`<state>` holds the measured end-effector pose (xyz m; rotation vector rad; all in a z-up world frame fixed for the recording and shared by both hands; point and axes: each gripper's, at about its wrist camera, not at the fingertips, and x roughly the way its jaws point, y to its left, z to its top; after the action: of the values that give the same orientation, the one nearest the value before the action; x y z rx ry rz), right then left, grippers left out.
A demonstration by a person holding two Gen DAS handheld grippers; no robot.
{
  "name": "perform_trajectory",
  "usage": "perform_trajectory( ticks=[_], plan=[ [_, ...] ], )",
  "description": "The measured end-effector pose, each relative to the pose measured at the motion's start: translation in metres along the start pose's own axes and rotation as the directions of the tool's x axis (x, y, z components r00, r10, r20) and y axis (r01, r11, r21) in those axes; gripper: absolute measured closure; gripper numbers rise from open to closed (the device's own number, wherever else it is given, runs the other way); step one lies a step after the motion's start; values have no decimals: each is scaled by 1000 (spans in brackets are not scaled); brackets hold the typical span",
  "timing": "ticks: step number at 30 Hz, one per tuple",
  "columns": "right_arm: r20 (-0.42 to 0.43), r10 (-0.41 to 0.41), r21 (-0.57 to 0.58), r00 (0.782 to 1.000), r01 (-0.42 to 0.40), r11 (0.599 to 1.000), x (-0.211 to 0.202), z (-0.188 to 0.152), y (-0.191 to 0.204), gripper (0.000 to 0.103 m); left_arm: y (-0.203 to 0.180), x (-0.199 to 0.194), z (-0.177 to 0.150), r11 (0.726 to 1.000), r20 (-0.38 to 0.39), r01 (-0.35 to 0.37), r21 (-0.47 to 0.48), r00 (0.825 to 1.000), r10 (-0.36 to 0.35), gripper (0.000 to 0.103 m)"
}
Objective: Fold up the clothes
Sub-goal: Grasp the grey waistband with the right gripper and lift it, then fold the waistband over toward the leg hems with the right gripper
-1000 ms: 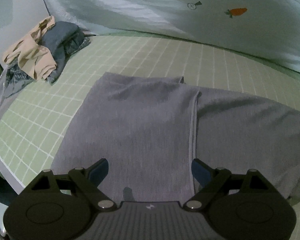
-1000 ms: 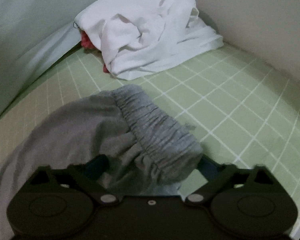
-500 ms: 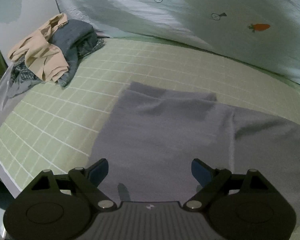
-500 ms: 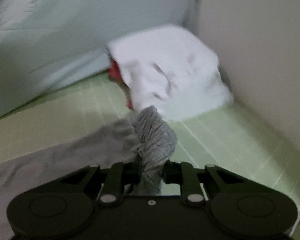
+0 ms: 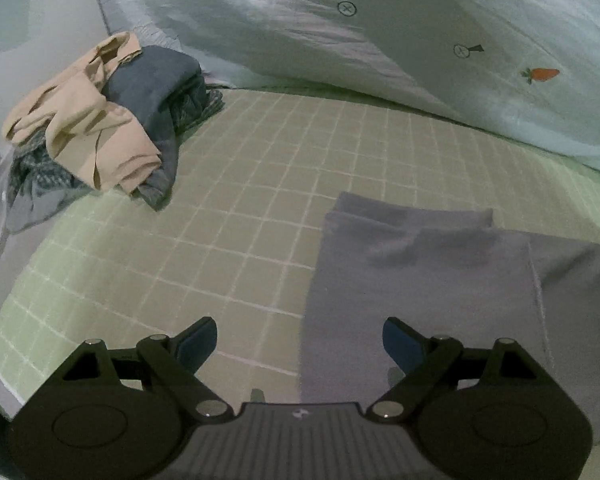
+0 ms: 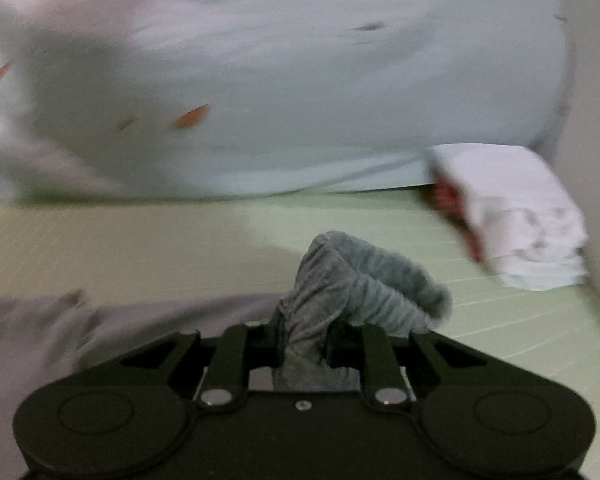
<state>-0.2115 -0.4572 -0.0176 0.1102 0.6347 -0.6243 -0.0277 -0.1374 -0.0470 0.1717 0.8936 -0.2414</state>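
Observation:
Grey trousers [image 5: 428,280] lie flat on the green checked bed sheet [image 5: 240,208], their leg ends towards the far side. My left gripper [image 5: 300,340] is open and empty, hovering over the trousers' left edge. In the right wrist view, my right gripper [image 6: 302,344] is shut on the gathered elastic waistband [image 6: 360,280] of the grey trousers and holds it lifted above the sheet [image 6: 148,240]; the rest of the trousers [image 6: 60,320] trails to the left.
A pile of beige, blue and patterned clothes [image 5: 100,132] sits at the far left. A pale quilt with carrot prints [image 5: 420,32] lies along the back. A heap of white cloth over something red [image 6: 512,212] lies at the far right against the wall.
My right gripper closed on the waistband, lifted it and swung left. My left gripper, still open, has shifted left so the trousers now lie towards its right side.

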Motion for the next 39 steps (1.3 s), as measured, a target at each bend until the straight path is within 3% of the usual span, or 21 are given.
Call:
perform_trajectory(
  ticks=[4,8,13,17,20,22,26,29,35,36,38,39],
  plan=[
    [-96,49,-25,994,-51,998,9,-27,56,83,23,3,0,998,13,8,59,1000,-9,13],
    [-177,20,-23,984,-25,999,19,-52,79,77,42,11,0,997,-1,23,74,1000,-23,13],
    [-160,59,64,985,-49,997,3,-38,73,63,47,17,1,997,-18,51,66,999,-50,13],
    [-98,87,145,991,-73,987,-15,-23,65,50,39,18,-1,995,-23,71,71,997,-70,13],
    [-54,66,185,996,-55,981,-21,-11,54,38,31,17,-3,995,-26,76,71,997,-75,13],
    [-45,24,190,999,-15,982,-17,-5,48,36,26,17,-4,995,-28,73,66,997,-71,13],
    [-107,-62,154,992,78,985,8,0,40,41,18,14,-4,997,-26,55,56,998,-54,13],
    [-165,-80,143,983,104,984,32,-2,34,47,14,12,-6,998,-19,34,53,999,-33,13],
    [-272,-74,142,959,116,983,69,-12,26,46,14,10,-6,1000,-12,-5,18,1000,5,13],
    [-270,-67,145,961,109,983,70,-12,25,50,15,10,-5,1000,-11,-7,7,1000,7,13],
    [-251,-47,151,967,87,985,67,-10,22,75,15,11,-3,1000,-13,-8,-3,1000,8,13],
    [-237,-35,158,971,74,985,65,-8,22,78,15,11,-3,1000,-14,-8,-4,1000,8,13]
  ],
)
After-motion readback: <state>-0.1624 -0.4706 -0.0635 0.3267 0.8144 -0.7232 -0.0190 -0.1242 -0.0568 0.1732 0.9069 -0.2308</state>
